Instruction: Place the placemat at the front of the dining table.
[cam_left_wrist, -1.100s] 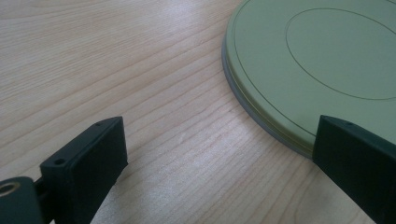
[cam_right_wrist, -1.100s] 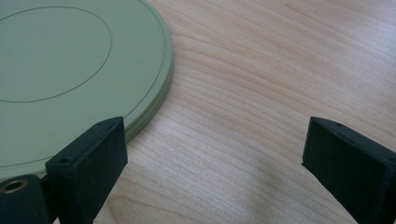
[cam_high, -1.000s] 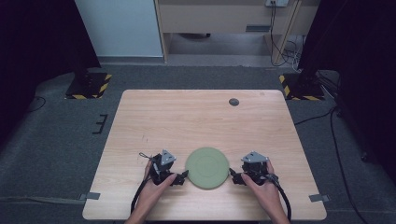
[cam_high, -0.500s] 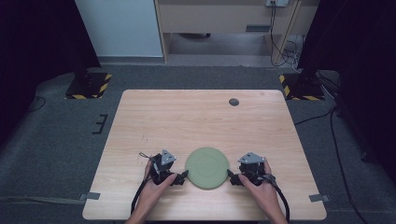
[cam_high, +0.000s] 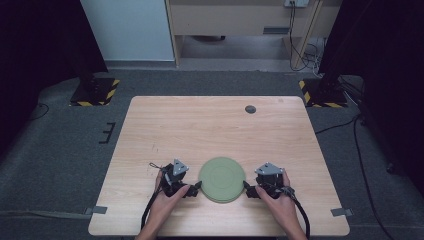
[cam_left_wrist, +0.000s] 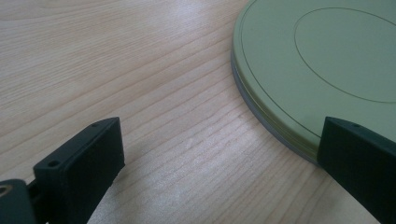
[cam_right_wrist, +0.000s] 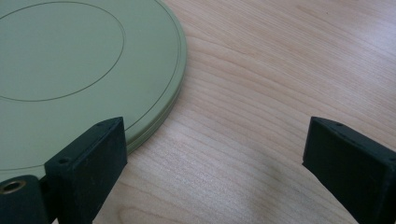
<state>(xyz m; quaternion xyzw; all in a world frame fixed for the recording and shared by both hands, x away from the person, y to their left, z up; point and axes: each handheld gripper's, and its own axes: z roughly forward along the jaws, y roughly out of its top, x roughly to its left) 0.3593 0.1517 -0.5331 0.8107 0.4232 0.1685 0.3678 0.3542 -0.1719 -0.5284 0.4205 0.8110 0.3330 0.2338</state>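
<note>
Left claw (cam_high: 197, 186), near the front edge of the counter (cam_high: 215, 125): spread wide, empty. Rests low at the left rim of the green plate (cam_high: 222, 179), with one jaw over the rim and the other out over bare wood, as the left gripper view (cam_left_wrist: 222, 140) shows. Has not stirred over the last second.

Right claw (cam_high: 246, 186): equally wide, also holding nothing. Has crept a little leftward in that second and now sits close against the plate's right rim. Mirrors the left in the right gripper view (cam_right_wrist: 219, 140), with one jaw above the plate (cam_right_wrist: 70, 70) and one above the counter.

Between them, the plate: flat on the wood, near the front edge, roughly centred, with a greyish layer under the green rim (cam_left_wrist: 261, 116). Could be a second plate beneath; hard to say.

Reads as the last of the approach, both sides now bracketing the plate. Seems ready for a closing pinch on opposite rims, then a level two-handed lift.

Farther back: open counter, then a small dark round insert (cam_high: 250, 109) near the far edge.
</note>
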